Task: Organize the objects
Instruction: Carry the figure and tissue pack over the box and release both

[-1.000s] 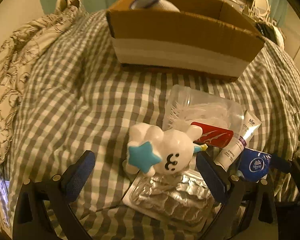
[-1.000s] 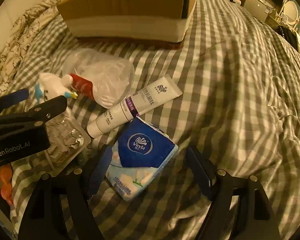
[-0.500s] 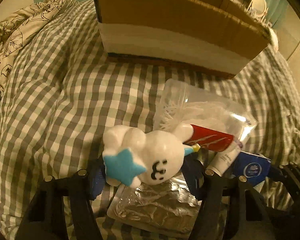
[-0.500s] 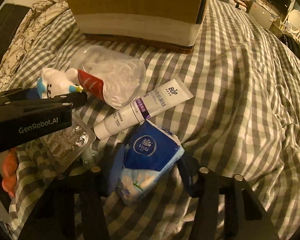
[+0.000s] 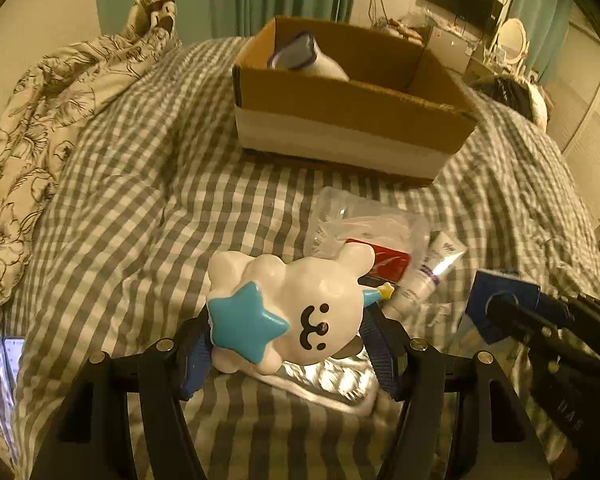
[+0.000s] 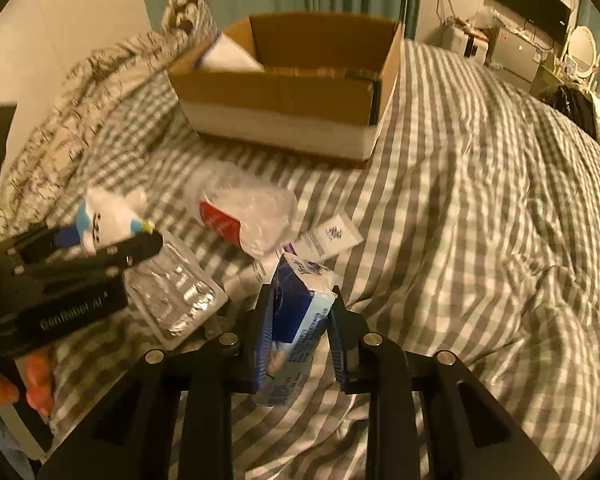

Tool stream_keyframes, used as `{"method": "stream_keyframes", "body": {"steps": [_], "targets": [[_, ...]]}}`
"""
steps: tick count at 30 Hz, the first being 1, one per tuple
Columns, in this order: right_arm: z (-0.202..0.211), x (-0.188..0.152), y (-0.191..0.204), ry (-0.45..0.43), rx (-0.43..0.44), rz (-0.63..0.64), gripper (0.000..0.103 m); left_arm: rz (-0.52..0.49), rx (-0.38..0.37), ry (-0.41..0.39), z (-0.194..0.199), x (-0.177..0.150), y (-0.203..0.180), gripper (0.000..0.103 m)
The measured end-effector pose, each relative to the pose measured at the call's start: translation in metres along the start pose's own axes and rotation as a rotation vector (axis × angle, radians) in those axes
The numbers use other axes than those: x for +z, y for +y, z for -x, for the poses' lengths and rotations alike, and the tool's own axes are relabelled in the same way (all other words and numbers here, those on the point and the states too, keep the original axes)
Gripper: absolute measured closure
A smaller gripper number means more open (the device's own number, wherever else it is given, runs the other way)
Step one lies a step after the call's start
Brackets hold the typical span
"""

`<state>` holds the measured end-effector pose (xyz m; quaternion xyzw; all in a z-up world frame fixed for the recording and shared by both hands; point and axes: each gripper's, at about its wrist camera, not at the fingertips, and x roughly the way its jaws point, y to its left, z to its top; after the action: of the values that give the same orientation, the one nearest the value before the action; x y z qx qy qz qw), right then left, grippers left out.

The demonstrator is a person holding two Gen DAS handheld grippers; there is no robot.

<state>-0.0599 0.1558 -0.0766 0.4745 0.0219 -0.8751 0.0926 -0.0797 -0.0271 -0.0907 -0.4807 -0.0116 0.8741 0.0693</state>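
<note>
My left gripper (image 5: 286, 350) is shut on a white bunny toy (image 5: 288, 304) with a blue star and holds it above the checked bedspread. The toy also shows in the right wrist view (image 6: 108, 220). My right gripper (image 6: 298, 320) is shut on a blue tissue pack (image 6: 296, 312), lifted off the bed; the pack also shows in the left wrist view (image 5: 500, 300). An open cardboard box (image 5: 348, 120) stands further back on the bed, with a white and purple item (image 5: 304, 56) inside. The box also shows in the right wrist view (image 6: 292, 92).
On the bed lie a clear plastic bag (image 6: 248, 208) with a red item, a white tube (image 6: 324, 240) and a foil blister tray (image 6: 176, 288). A floral quilt (image 5: 40, 120) is bunched at the left. Furniture and a mirror (image 6: 580, 52) stand beyond the bed.
Both grippers closed on their objects, the left on the bunny toy, the right on the tissue pack, and both have lifted up and back from the bed.
</note>
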Motion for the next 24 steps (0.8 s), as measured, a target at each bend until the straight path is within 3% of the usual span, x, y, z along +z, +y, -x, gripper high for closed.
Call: {"method": "stream_keyframes", "body": {"steps": [6, 12, 18, 24], "targets": [[0.034, 0.009, -0.001, -0.077, 0.027, -0.013, 0.079, -0.005, -0.005, -0.067, 0.038, 0.004, -0.007, 0.036], [0.063, 0.023, -0.005, -0.152, 0.055, -0.012, 0.079, -0.037, -0.025, -0.146, 0.071, 0.029, -0.021, 0.036], [0.089, 0.068, -0.011, -0.244, 0.066, -0.015, 0.079, -0.057, -0.036, -0.202, 0.086, 0.073, -0.031, 0.036], [0.099, 0.143, -0.024, -0.338, 0.072, -0.011, 0.079, -0.096, -0.019, -0.268, 0.083, 0.133, -0.040, 0.036]]}}
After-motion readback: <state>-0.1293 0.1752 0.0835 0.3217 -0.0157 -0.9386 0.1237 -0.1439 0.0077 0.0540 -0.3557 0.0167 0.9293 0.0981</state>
